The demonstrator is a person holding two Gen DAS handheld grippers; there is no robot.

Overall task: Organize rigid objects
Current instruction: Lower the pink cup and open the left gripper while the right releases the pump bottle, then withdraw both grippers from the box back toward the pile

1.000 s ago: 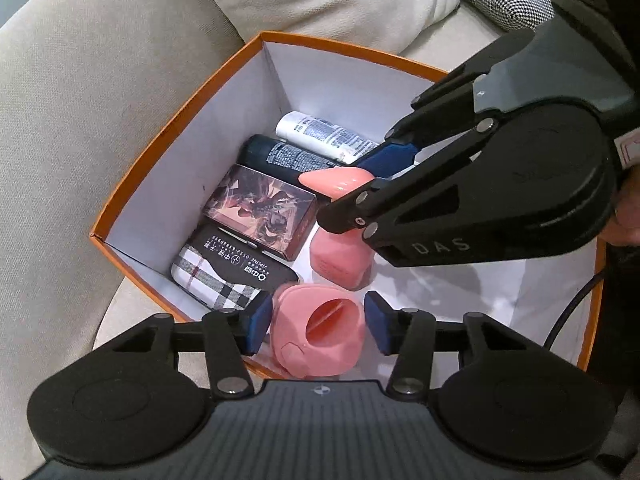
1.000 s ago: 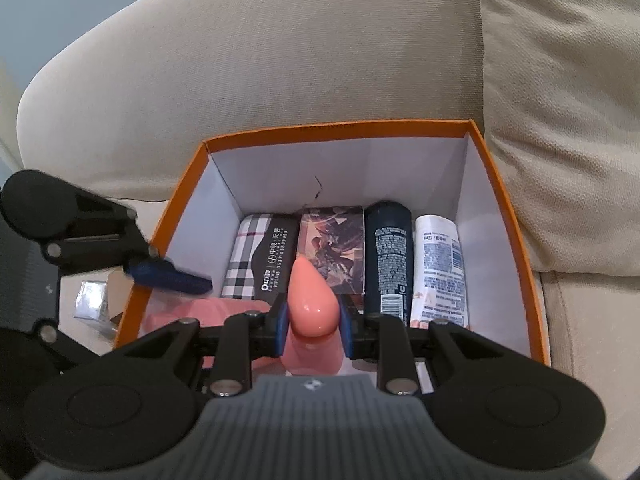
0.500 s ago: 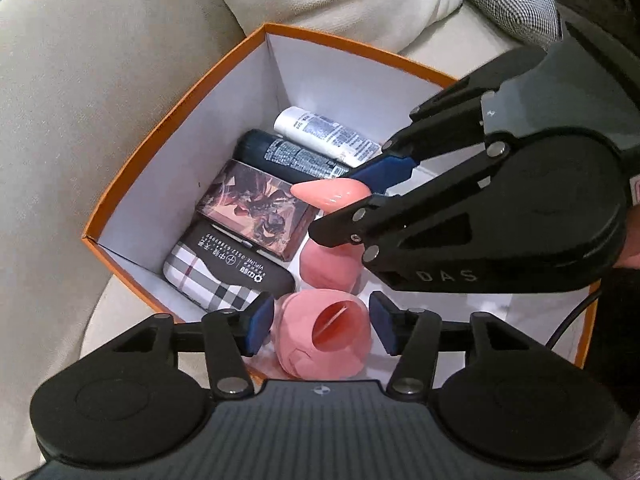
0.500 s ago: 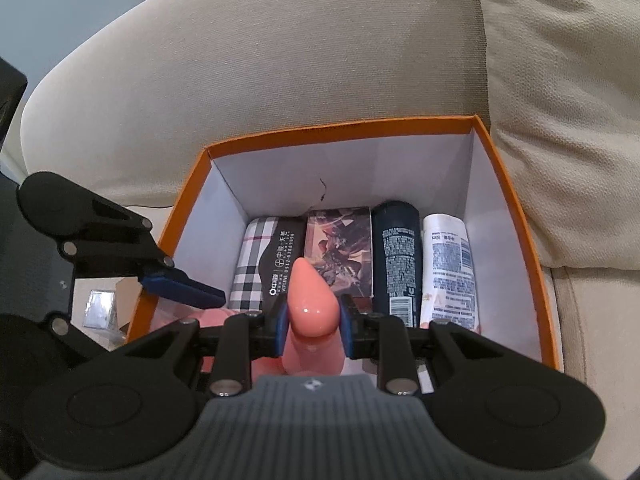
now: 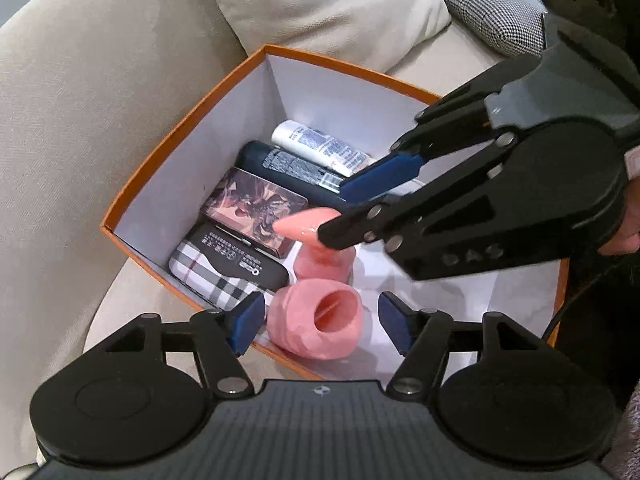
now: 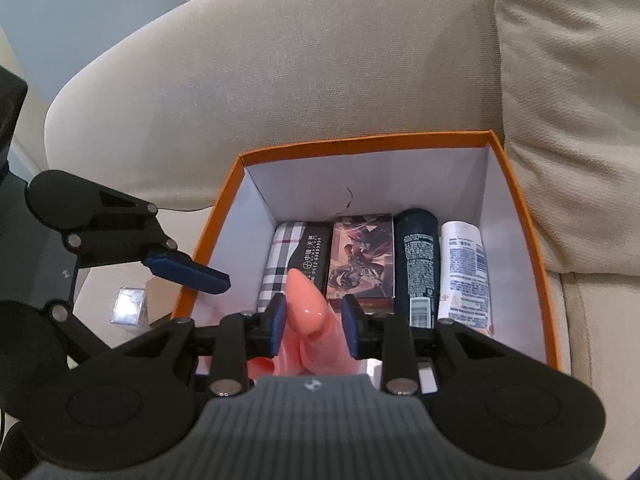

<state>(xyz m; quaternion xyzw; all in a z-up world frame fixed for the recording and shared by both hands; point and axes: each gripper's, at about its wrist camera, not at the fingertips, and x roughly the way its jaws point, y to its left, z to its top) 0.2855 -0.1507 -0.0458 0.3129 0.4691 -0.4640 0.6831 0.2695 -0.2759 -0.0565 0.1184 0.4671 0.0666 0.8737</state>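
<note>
Two grippers are working over the orange box (image 6: 532,240) on the sofa (image 6: 280,100), and what is changing is that both are letting go. We are spreading the left gripper (image 5: 320,318) away from the pink ring (image 5: 316,324); a second ago its pads were hugging that piece, and now both are standing clear of its sides, with the ring lying at the box's near edge by the left corner. We are also easing the right gripper (image 6: 314,322) open around the pink cone (image 6: 306,304). A gap is showing beside the right pad (image 6: 352,328), while the left one is sitting so close that we cannot tell whether it is touching.

We are judging that both pink pieces are now being set down in the near half of the box. Along the far wall the checked case (image 6: 280,264), the card box (image 6: 360,256), the dark can (image 6: 418,264) and the white tube (image 6: 464,272) are lying side by side, untouched. Lifting both grippers straight out seems the sensible next move, since the cone is standing upright and could tip onto the card box.
</note>
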